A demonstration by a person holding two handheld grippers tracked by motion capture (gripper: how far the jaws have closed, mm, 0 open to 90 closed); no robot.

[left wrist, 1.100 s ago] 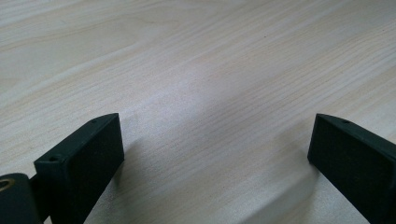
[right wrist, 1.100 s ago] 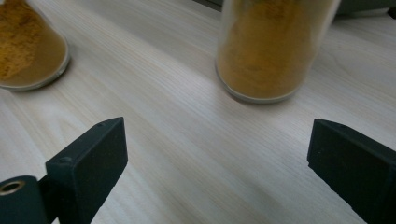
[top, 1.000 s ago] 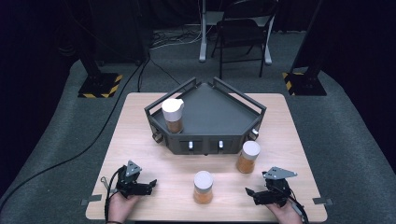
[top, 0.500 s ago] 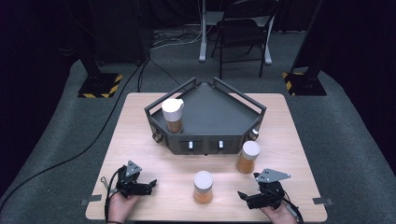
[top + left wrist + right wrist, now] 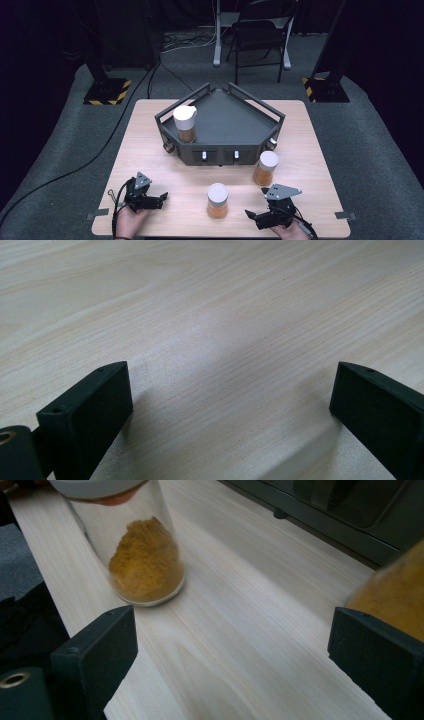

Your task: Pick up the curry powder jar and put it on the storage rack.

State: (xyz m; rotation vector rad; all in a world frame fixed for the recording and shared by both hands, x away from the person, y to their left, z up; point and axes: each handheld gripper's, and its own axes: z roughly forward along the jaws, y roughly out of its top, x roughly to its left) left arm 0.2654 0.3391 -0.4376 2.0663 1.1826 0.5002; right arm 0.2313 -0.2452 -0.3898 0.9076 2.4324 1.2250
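Here, spice jar (image 5: 142, 555) just beyond right gripper (image 5: 235, 655), fingers (image 5: 97, 650) released, nothing between.

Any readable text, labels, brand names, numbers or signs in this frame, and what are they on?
No readable text anywhere.
The three spice jars, one on the rack, one at the table's front, one by the rack's right front: plain white lids, no labels visible.
Dark rack: two small pale tabs on its front, too small to read.
Yellow-black hazard stripes on the floor stand bases: a marking, no words.
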